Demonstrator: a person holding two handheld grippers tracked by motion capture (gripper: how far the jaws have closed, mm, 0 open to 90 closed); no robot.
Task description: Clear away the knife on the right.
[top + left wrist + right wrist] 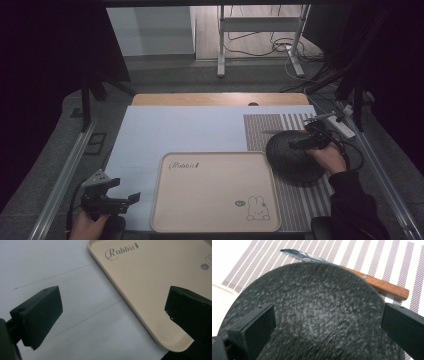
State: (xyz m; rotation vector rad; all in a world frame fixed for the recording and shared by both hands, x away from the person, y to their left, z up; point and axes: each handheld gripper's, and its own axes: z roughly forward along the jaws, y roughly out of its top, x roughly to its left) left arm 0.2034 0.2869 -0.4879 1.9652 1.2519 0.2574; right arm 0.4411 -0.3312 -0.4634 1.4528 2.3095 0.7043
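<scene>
1. Speckled black plate point(317, 312) lies on the striped placemat point(295, 200), just right of the beige Rabbit tray point(215, 192).
2. Right gripper point(328, 322) hovers over the plate, jaws apart.
3. A wooden-handled knife point(377, 285) lies beyond the plate, its blade partly hidden by the rim.
4. Left gripper point(125, 189), jaws apart, sits left of the tray.

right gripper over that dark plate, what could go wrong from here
1. The knife lies just behind the dark plate, its blade partly hidden by the rim. Pushing the plate back could bump it across the striped mat.
2. The right gripper stands open over the plate's middle, not its rim, so closing there would probably catch nothing.
3. Moving the plate leftward could knock its edge against the tray rim.
</scene>
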